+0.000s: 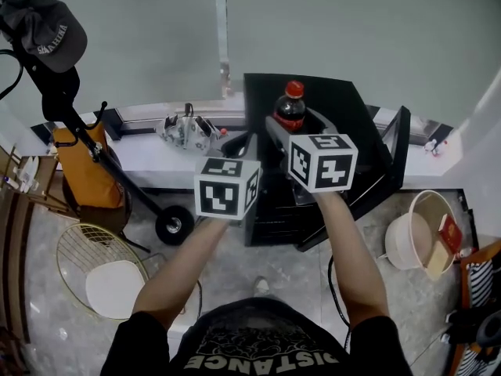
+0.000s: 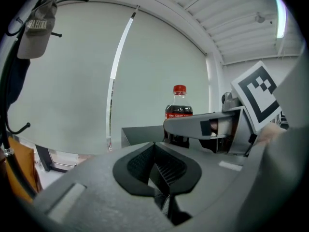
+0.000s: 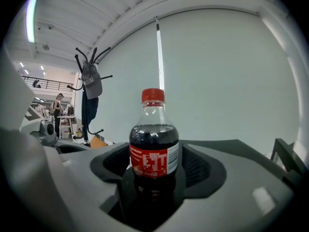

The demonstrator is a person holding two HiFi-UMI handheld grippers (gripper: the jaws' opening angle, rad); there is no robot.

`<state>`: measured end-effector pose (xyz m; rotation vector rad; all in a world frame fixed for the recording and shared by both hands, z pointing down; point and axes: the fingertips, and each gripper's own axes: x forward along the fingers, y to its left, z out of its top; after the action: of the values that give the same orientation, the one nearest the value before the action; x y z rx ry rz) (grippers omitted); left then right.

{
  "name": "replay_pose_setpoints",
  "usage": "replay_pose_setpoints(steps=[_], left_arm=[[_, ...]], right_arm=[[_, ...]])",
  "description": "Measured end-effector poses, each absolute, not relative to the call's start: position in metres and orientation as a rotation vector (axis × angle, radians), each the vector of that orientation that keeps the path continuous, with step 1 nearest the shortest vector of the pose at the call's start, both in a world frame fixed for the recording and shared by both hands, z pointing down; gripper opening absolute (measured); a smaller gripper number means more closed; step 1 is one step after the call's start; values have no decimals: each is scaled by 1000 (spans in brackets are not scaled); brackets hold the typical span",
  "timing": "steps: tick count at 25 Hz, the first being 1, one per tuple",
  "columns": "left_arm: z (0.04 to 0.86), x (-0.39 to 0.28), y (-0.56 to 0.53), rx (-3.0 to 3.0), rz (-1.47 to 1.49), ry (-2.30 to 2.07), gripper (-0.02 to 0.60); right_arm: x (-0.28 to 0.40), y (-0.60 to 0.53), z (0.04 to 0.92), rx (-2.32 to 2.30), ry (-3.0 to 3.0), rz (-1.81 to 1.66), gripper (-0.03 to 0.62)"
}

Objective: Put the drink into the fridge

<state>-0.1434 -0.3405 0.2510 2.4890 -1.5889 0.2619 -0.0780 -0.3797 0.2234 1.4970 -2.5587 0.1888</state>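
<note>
The drink is a cola bottle (image 1: pixel 291 106) with a red cap and a red label. It stands upright on top of the black mini fridge (image 1: pixel 356 120), whose door (image 1: pixel 394 159) hangs open to the right. My right gripper (image 1: pixel 299 124) is open, one jaw on each side of the bottle (image 3: pixel 154 149), and a gap shows between each pad and the bottle. My left gripper (image 1: pixel 247 144) hovers shut and empty just left of the fridge. In the left gripper view its pads (image 2: pixel 166 170) meet, with the bottle (image 2: pixel 179 108) ahead beyond the right gripper's finger (image 2: pixel 198 127).
A coat stand (image 1: pixel 63 100) with a grey cap and an orange bag (image 1: pixel 82 163) stands at the left. A wire chair with a white seat (image 1: pixel 109 284) is near my left arm. A white bucket (image 1: pixel 419 237) sits on the floor at right. Small clutter (image 1: pixel 186 131) lies on the windowsill.
</note>
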Motion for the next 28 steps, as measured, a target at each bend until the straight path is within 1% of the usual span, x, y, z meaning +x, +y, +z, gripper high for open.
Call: replay_pose_setpoints(steps=[3,4,13,28], left_arm=[[253,-146,-342,2482,265,-1597,6],[253,-146,-342,2480,267,-1598,6],[255,-146,-331,2497,269,-1570,5],[263,-122,-269,2586,276,-1415,6]], right_arm=[[-80,-385,228,1473,-2541,159,327],[-80,-384,228,1463,-2542,154,313],[-78,-372,224,1478,-2560,156,310],[-61,-299,218,1597,-2524,151,310]])
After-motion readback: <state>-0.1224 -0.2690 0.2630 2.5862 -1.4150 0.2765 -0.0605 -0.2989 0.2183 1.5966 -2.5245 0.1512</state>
